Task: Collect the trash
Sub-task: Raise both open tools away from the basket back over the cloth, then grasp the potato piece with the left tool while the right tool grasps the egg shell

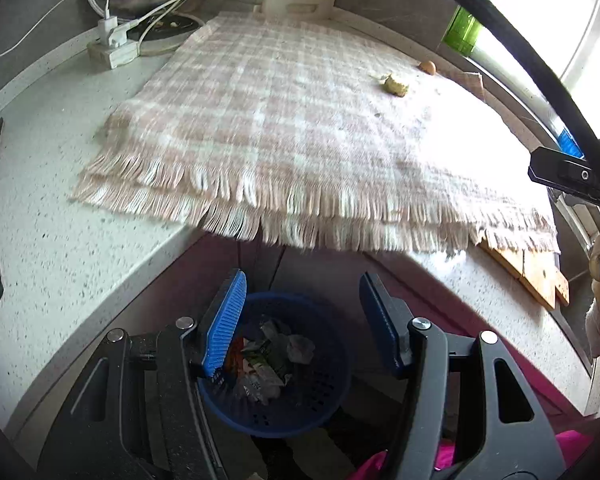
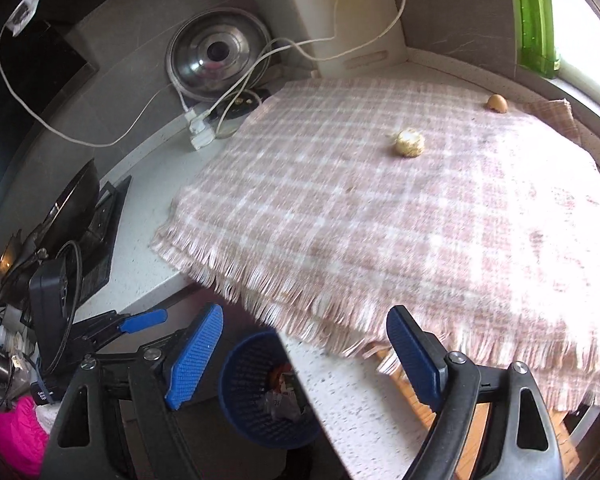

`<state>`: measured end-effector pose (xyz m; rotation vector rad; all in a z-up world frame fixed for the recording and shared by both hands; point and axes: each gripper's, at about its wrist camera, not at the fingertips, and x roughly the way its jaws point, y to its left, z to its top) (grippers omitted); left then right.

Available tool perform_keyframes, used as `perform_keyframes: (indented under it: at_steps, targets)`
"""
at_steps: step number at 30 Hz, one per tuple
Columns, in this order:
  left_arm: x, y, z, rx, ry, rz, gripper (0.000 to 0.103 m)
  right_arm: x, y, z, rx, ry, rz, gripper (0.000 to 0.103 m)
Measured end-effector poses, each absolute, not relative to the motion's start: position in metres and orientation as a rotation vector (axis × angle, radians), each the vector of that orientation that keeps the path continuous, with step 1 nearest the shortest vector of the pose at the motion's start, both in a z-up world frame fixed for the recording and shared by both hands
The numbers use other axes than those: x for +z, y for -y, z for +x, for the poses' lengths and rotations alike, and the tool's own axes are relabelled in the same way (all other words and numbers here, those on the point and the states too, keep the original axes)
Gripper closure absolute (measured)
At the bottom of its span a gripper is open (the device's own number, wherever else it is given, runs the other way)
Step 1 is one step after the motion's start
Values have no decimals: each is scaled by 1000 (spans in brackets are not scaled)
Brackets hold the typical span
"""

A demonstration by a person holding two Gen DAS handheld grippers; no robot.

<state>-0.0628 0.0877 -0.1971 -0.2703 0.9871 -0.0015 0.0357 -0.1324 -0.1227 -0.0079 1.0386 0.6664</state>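
Two grippers hang over the counter edge, both with blue pads apart and nothing between them: the left gripper (image 1: 302,322) half spread, the right gripper (image 2: 304,354) spread wider. Below them on the floor sits a blue perforated basket (image 1: 320,400) holding crumpled wrappers (image 1: 268,364). Outward on the speckled counter (image 1: 60,240) lies a pink-and-white checked fringed cloth (image 2: 360,216). On it, at about one o'clock from the right gripper, rests a crumpled gold ball, perhaps foil (image 2: 409,143), with a brown eggshell piece (image 2: 497,103) farther beyond, near a green bottle (image 2: 538,24).
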Motion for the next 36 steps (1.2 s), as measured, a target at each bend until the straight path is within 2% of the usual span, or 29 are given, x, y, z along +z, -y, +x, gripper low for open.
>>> perform_keyframes:
  at_steps: [19,36]
  targets:
    - [-159,-32,56,-67,-915,-247,42,-100,202,166,561,-928,59,16]
    - [-169,-11,152,-115,-944,-334,43,-104,223,297,466,-868,-11,16]
